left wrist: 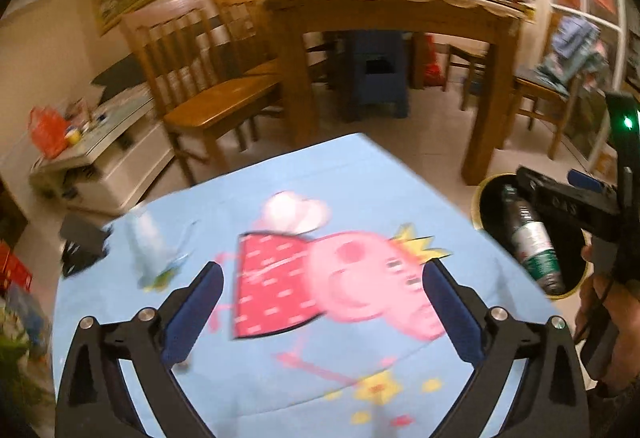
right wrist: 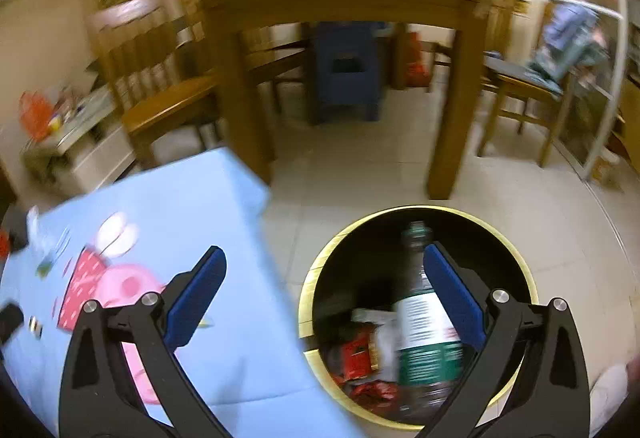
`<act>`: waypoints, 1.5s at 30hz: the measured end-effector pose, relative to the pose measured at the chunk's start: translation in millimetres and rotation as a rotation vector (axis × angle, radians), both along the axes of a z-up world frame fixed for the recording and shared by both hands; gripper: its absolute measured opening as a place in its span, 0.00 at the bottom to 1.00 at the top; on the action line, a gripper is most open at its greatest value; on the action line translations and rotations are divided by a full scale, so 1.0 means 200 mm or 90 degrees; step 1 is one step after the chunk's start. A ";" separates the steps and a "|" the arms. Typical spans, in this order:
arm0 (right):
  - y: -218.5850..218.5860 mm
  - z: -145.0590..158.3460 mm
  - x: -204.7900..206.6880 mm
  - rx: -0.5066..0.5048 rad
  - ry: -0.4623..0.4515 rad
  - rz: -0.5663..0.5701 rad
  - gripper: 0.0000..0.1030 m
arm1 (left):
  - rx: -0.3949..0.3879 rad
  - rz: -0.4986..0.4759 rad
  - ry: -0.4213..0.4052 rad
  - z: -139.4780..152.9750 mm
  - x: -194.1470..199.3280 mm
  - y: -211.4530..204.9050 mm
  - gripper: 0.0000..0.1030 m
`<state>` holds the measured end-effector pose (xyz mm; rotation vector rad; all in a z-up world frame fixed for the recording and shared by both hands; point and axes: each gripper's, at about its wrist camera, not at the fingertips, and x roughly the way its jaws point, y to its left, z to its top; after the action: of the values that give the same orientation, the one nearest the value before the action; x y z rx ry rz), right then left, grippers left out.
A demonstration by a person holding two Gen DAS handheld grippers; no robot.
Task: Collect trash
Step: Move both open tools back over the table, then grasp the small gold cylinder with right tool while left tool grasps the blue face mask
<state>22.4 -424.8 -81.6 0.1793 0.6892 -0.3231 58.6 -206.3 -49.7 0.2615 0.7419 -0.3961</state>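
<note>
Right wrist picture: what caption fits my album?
Open right gripper above a bin holding a bottle.

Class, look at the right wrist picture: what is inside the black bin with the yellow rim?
Inside the bin stands a plastic bottle with a white and green label, leaning on red wrappers and pale packaging. The bottle and the right gripper's finger cover whatever lies beneath and behind them.

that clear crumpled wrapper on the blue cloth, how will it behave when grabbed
The clear wrapper looks like thin film, so probably floppy and very light. It may crush flat between the jaws and slide on the smooth blue cloth if nudged.
</note>
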 end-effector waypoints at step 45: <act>0.67 -0.17 0.21 0.158 0.089 0.384 0.25 | -0.078 0.217 0.113 -0.23 0.52 0.99 0.93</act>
<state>64.3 -291.1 -114.9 0.1763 0.8847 0.3316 163.2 -8.0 -96.3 -0.0184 0.9154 -0.1407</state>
